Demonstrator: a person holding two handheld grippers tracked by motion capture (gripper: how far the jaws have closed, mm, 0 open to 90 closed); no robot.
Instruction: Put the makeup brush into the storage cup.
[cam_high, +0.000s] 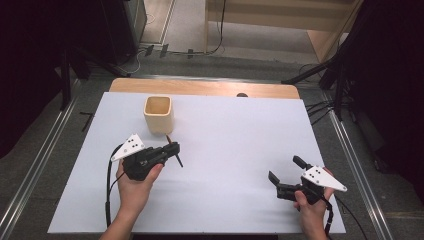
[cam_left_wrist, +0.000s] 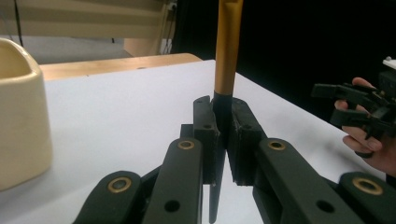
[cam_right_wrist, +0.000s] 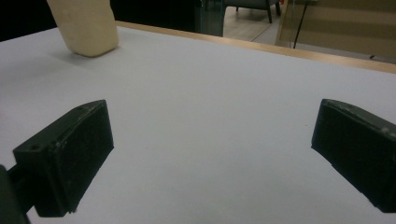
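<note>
Between the left gripper's (cam_left_wrist: 223, 140) closed jaws stands a pen (cam_left_wrist: 227, 51), clamped upright.

Counted on the white table (cam_high: 225, 150)

One cream cup (cam_high: 159, 114) far left, one pen (cam_left_wrist: 227, 56) or perhaps brush, two grippers: left gripper (cam_high: 172, 148), right gripper (cam_high: 286, 174).

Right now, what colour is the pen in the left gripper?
Golden-orange barrel with a black tip; the pen shows best in the left gripper view.

open tabletop (cam_high: 235, 145) beyond cream cup (cam_high: 159, 114)
</note>
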